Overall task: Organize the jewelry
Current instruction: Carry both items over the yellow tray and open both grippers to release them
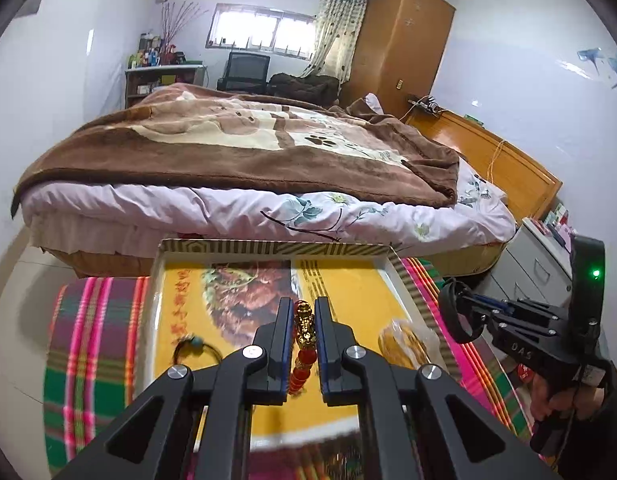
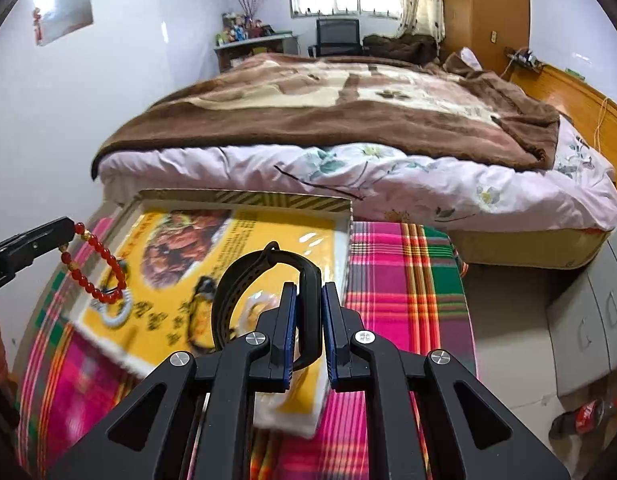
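Left claw (image 1: 304, 322) pinches the red bead bracelet (image 1: 302, 354), gold charm between its fingers, strand hanging straight down over the tray (image 1: 276, 246). Judged next move: lower it; tray lies directly beneath, long axis of the strand vertical. Right claw (image 2: 308, 300) is clamped on the black wristband (image 2: 244, 280), held above the tray's near corner, loop upright. Beads glossy, red, gold spacers.

White letters "DAS" on the black body of the right gripper (image 1: 458, 318), red Chinese characters on the yellow tray liner (image 1: 176, 312), blurred and unreadable
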### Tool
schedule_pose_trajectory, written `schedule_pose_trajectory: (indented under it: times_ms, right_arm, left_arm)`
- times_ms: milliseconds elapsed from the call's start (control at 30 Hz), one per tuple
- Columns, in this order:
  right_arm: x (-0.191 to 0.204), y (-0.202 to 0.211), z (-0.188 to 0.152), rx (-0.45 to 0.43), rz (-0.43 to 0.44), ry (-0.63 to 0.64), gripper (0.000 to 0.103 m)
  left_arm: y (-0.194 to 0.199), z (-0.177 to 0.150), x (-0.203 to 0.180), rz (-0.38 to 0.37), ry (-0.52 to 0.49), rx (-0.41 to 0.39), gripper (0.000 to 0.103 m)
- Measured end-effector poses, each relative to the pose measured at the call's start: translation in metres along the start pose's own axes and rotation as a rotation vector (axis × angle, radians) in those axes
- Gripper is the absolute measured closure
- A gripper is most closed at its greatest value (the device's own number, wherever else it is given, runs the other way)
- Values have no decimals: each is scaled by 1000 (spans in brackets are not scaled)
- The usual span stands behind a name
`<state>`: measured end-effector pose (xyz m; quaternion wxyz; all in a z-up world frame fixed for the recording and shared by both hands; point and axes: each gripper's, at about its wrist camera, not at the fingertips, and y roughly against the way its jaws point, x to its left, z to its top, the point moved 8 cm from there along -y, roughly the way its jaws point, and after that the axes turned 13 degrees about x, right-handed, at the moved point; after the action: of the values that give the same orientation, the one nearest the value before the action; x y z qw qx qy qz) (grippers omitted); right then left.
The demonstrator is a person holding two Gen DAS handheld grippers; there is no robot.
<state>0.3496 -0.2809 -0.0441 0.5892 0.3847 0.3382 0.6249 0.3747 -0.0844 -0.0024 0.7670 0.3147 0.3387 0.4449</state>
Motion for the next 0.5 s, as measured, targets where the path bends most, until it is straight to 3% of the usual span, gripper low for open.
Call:
schedule_pose_trajectory:
  times_ms: [300, 500]
  right_arm:
    - [-17, -54, 29, 81, -20, -46, 90]
    - [-16, -77, 37, 113, -48, -19, 90]
  left_arm:
    - [-56, 22, 8, -43, 46, 42, 93]
    - [-81, 20, 18, 13, 45, 75, 93]
